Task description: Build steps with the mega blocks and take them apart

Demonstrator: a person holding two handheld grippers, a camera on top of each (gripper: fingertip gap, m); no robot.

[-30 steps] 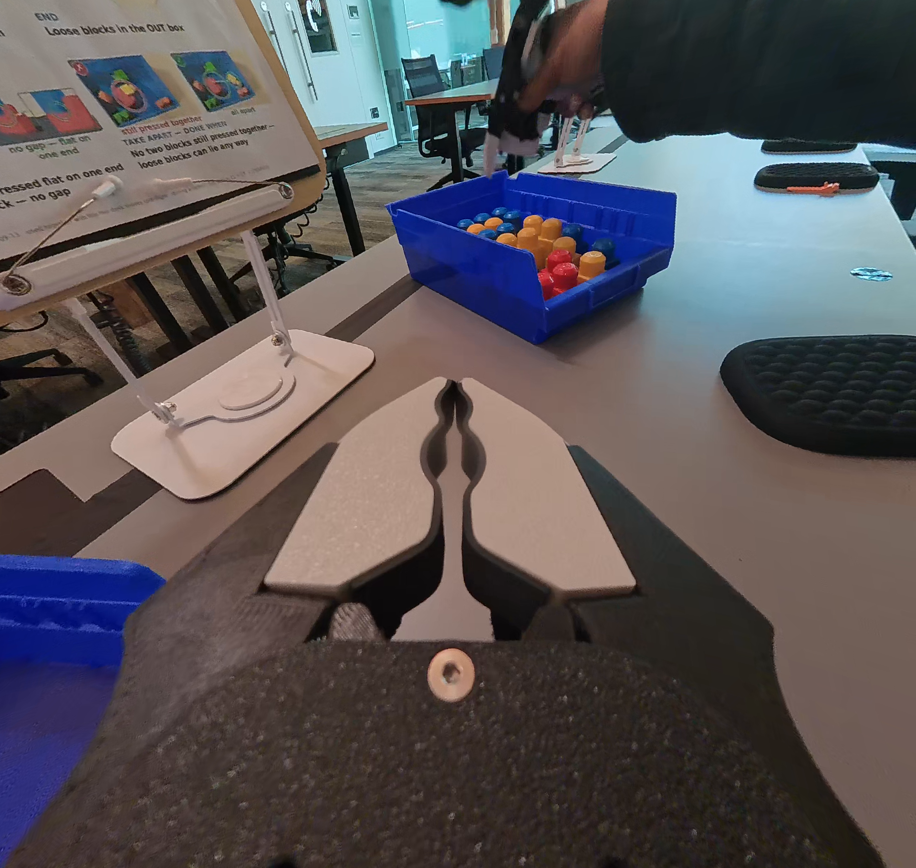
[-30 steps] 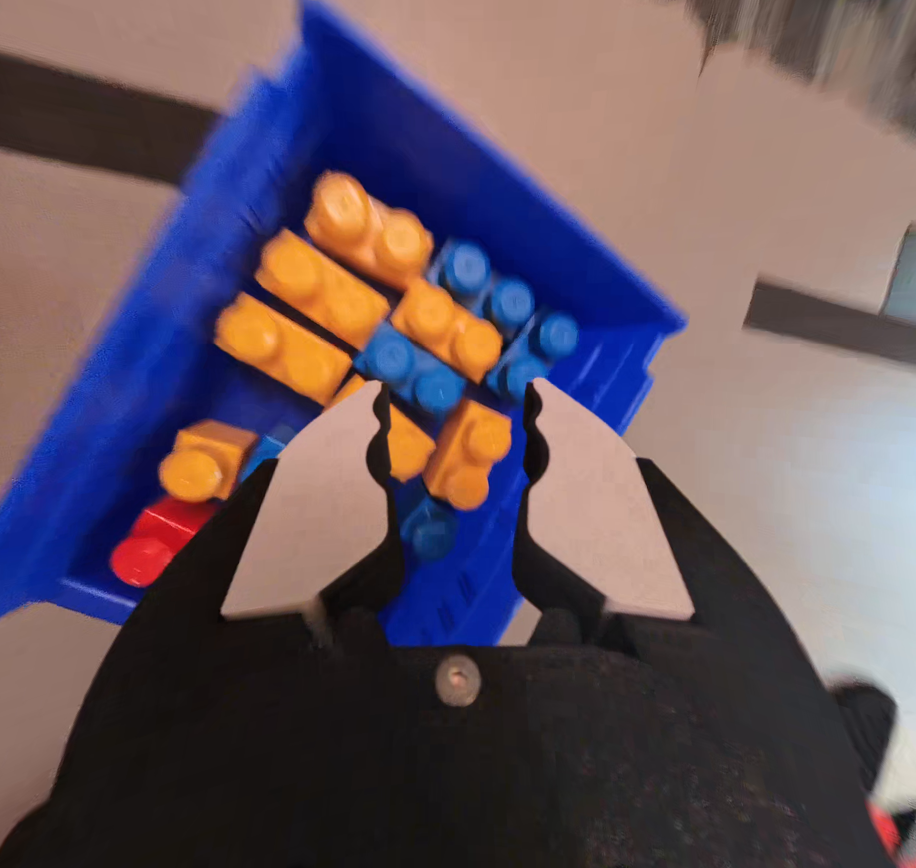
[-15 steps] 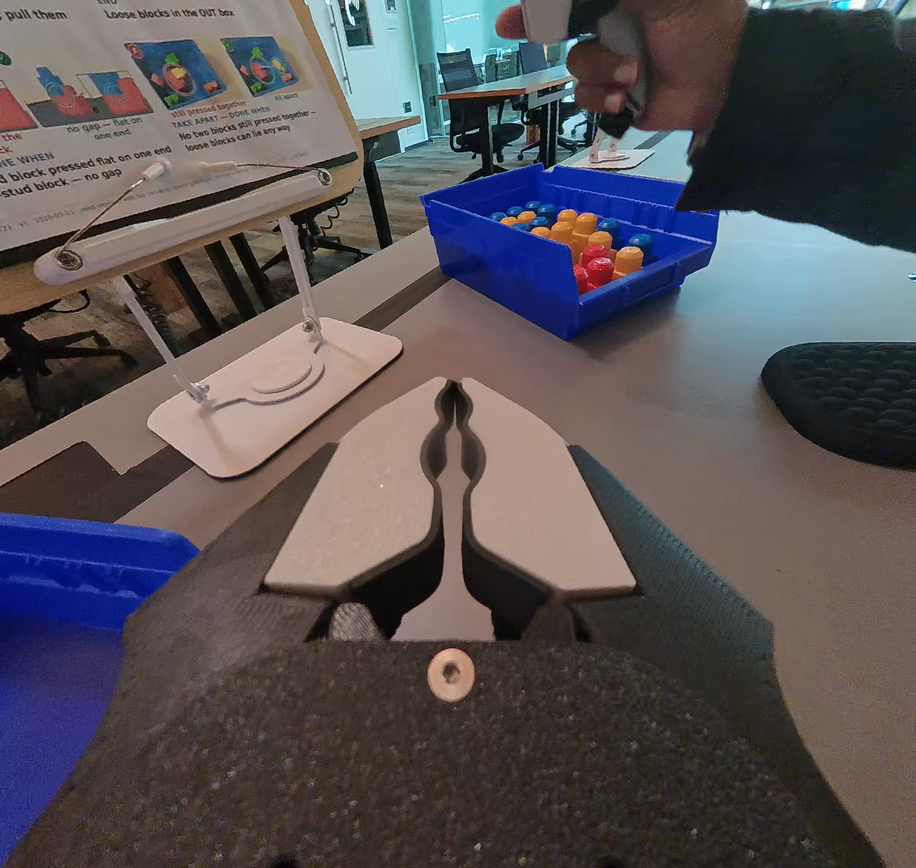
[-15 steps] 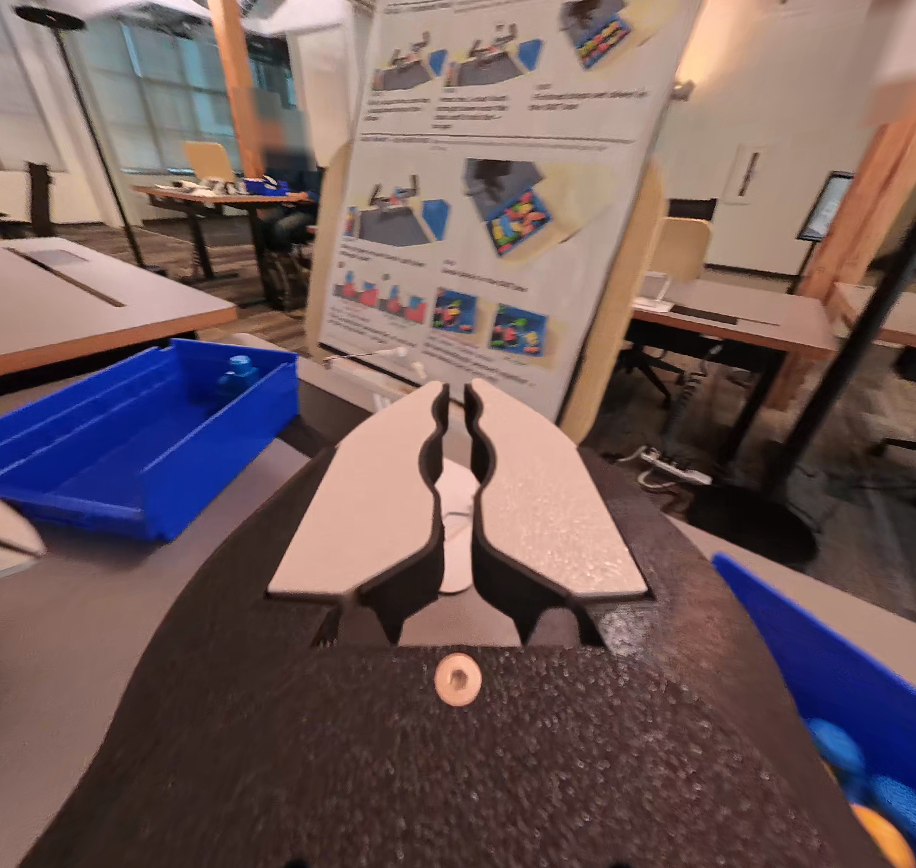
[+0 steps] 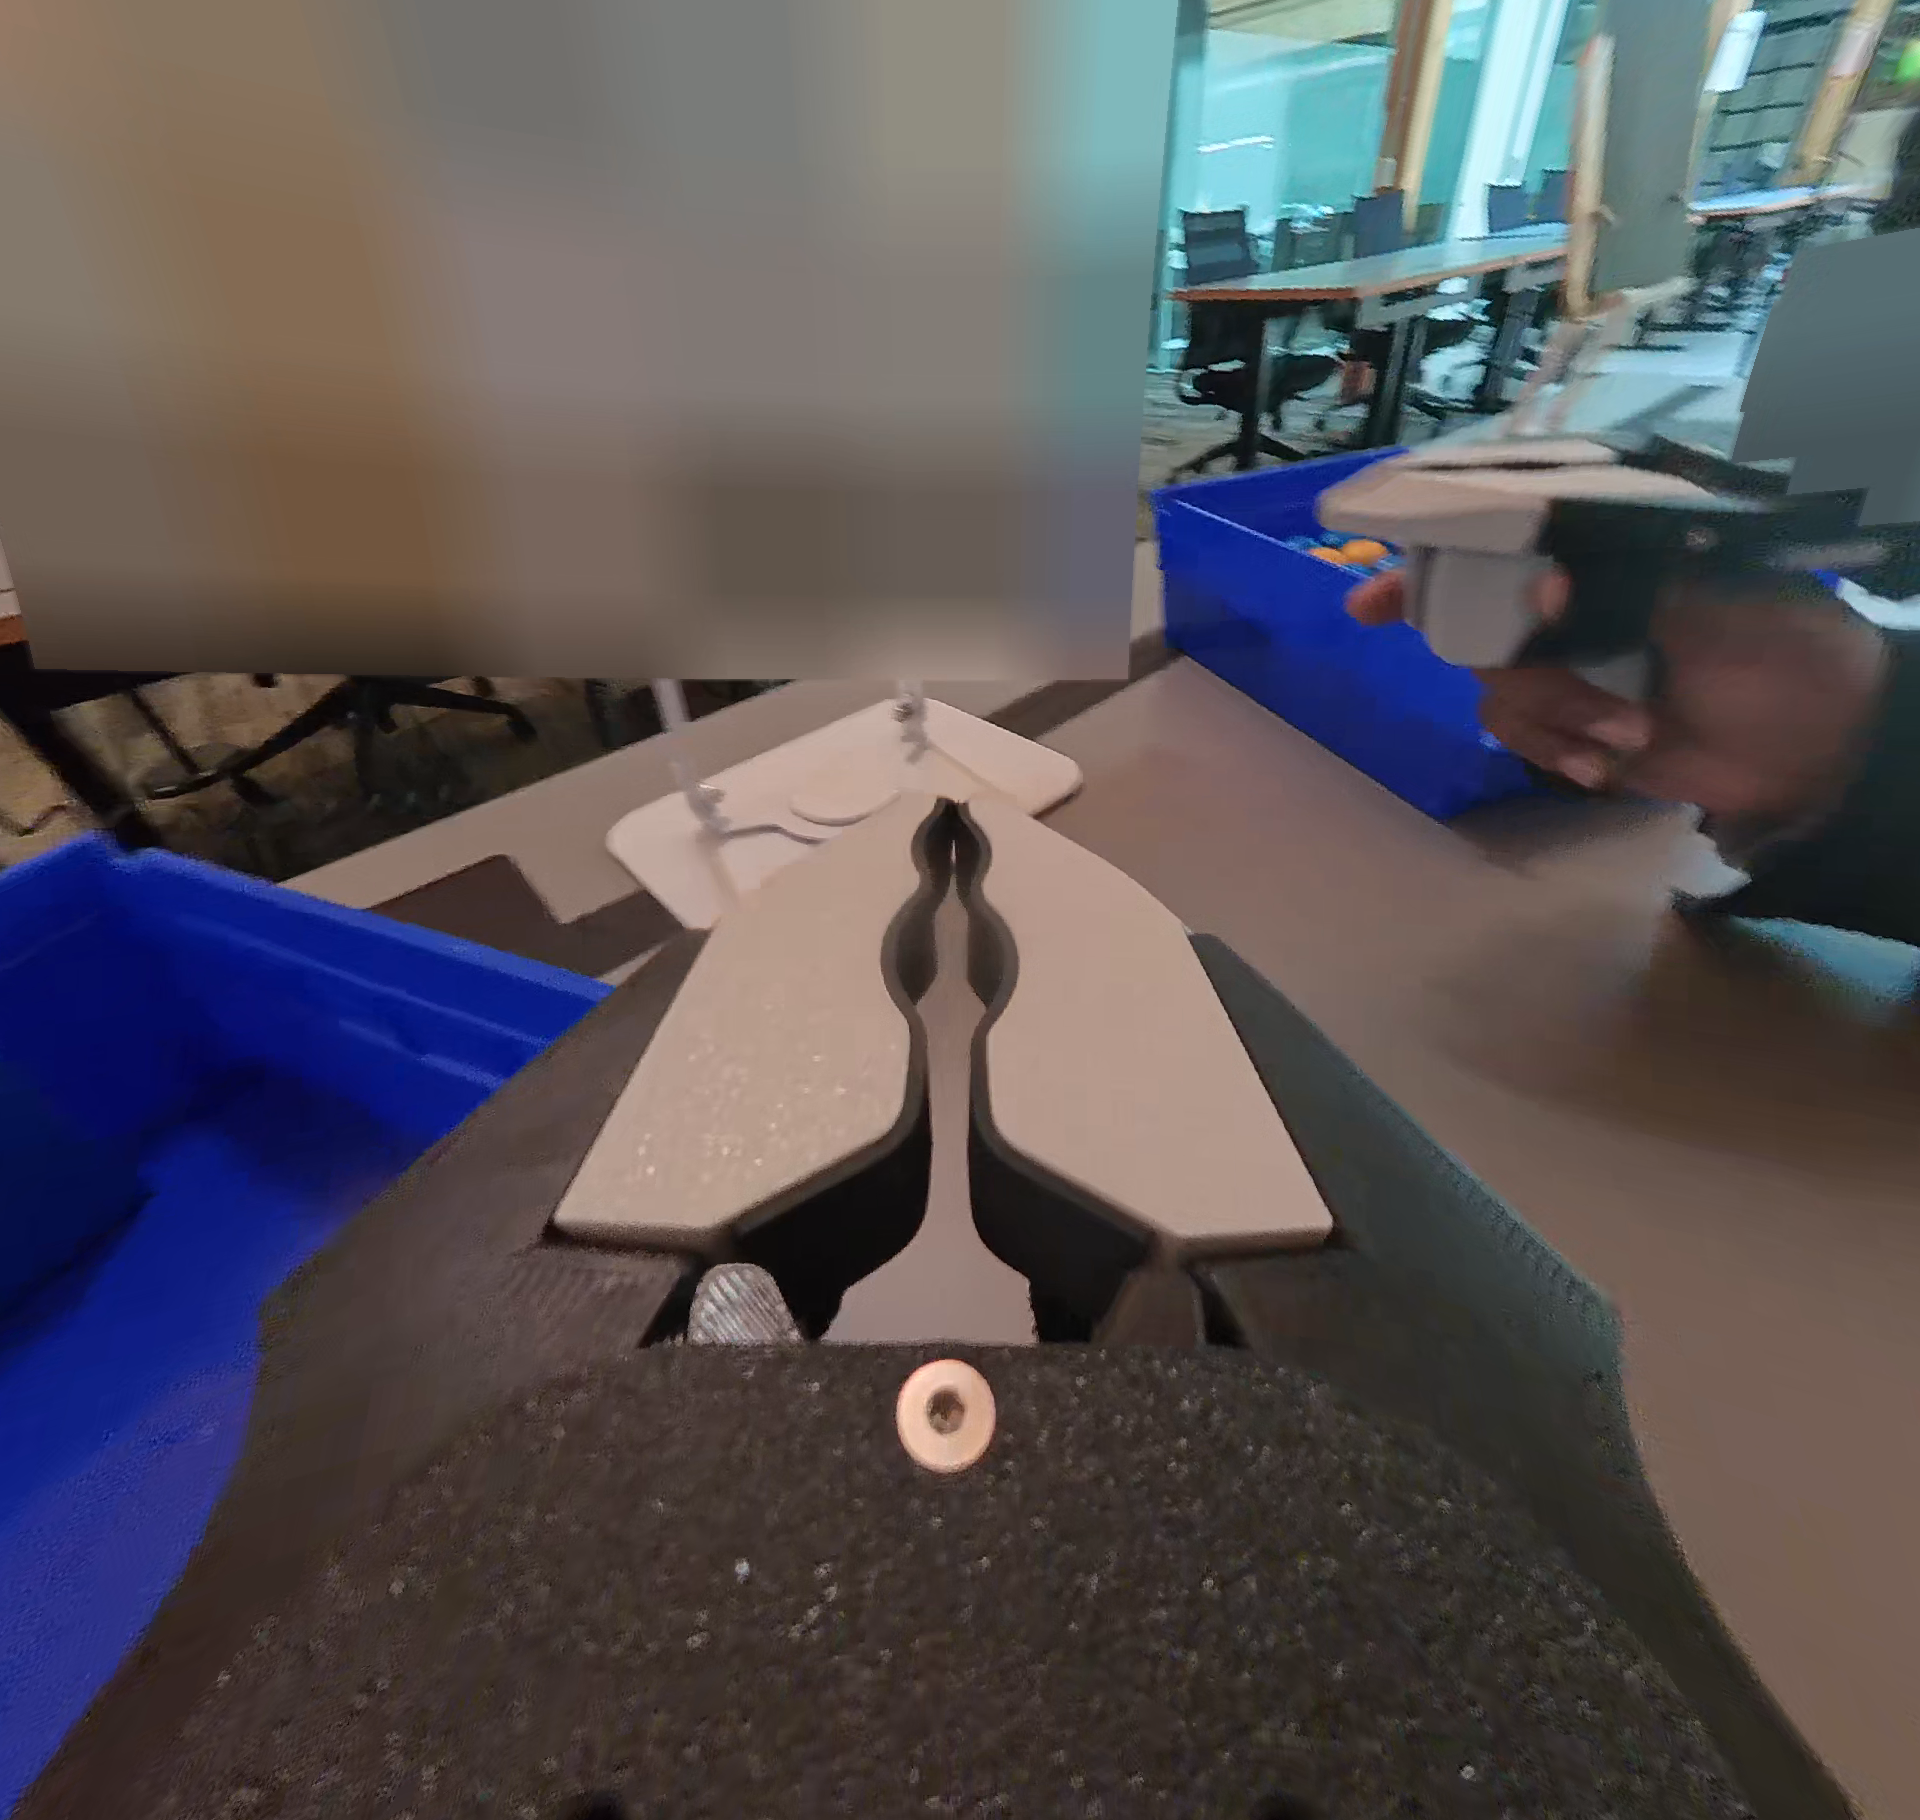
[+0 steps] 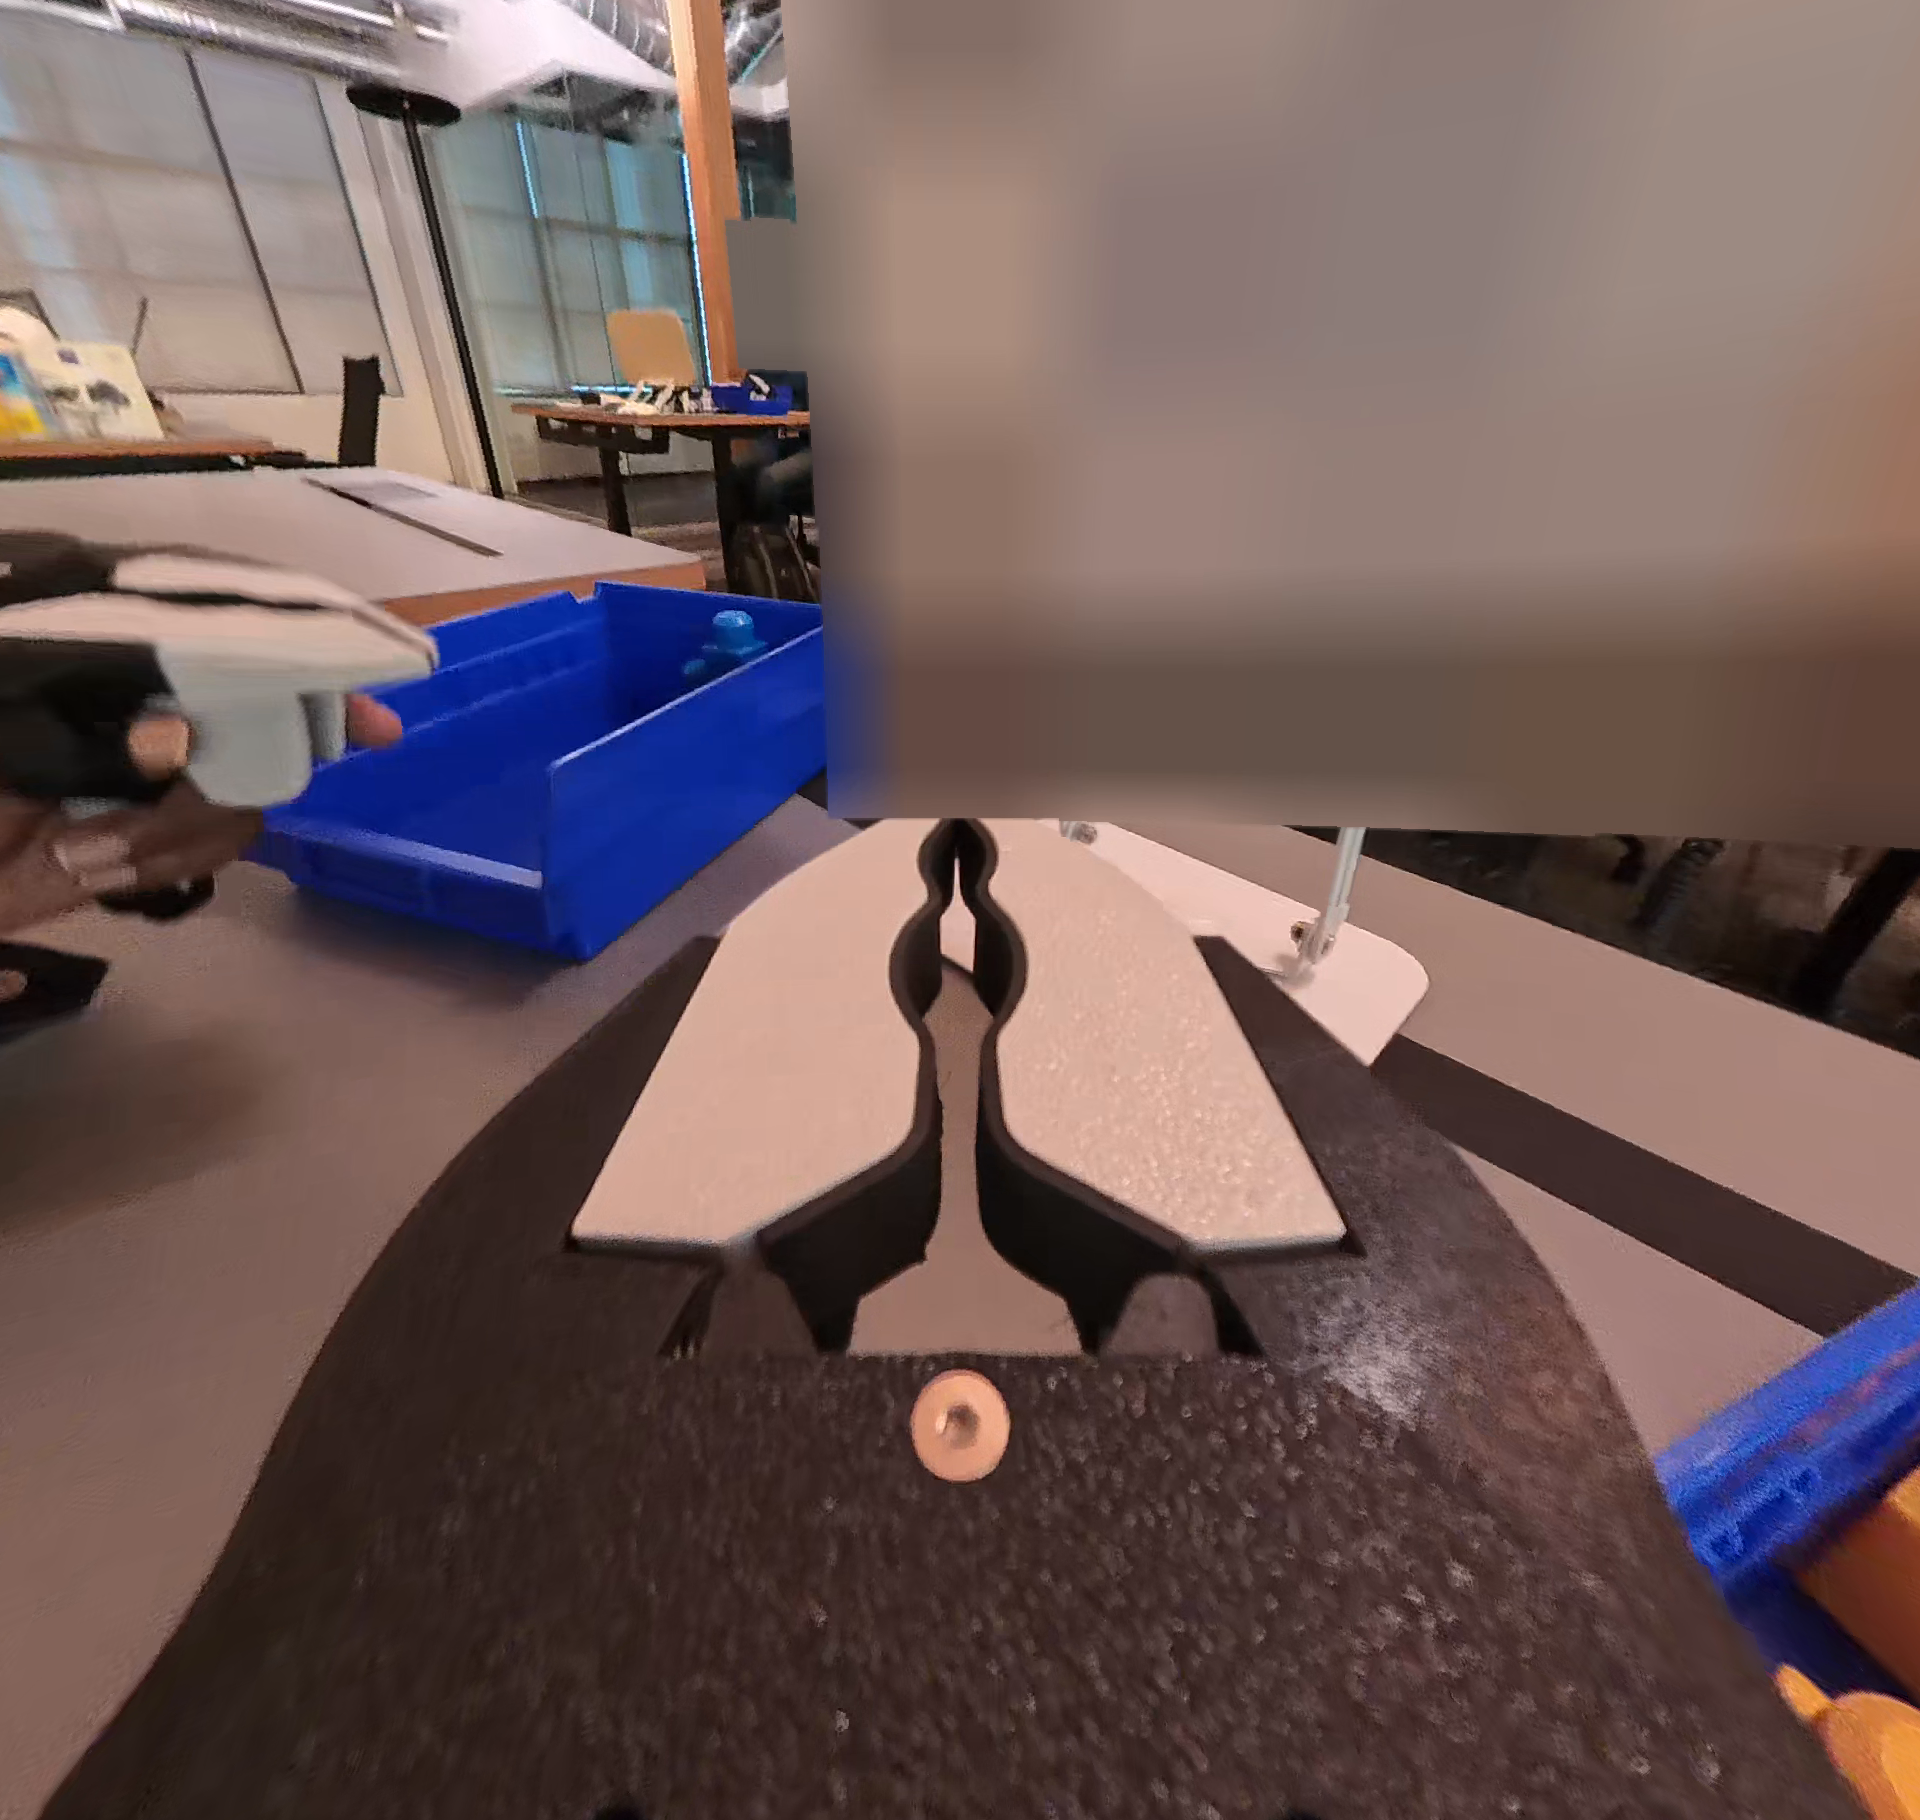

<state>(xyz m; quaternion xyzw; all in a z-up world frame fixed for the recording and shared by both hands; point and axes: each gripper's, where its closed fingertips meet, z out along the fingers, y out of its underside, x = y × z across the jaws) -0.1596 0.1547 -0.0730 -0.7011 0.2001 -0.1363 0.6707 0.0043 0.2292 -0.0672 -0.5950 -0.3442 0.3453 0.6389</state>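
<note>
My left gripper [image 5: 951,814] is shut and empty, low over the grey table [image 5: 1299,991]. My right gripper [image 6: 961,830] is shut and empty too. It also shows in the left wrist view [image 5: 1351,508], held by a hand in front of the blue bin [image 5: 1278,617] with orange blocks [image 5: 1351,552]. A second blue bin [image 6: 540,794] on the left holds one blue block [image 6: 727,643]; its wall is beside my left gripper [image 5: 208,960]. The left gripper shows in the right wrist view [image 6: 405,643] by that bin. Orange blocks [image 6: 1860,1729] sit at the lower right of the right wrist view.
A white stand base [image 5: 852,814] with thin metal legs sits on the table ahead of both grippers and shows in the right wrist view [image 6: 1351,970] too. A dark strip [image 6: 1621,1168] crosses the table. Office desks and chairs [image 5: 1226,357] are beyond the edge.
The right gripper left the block bin, shut, and came down low over the table, facing the stand. The left gripper swung left toward the stand. Both stay empty.
</note>
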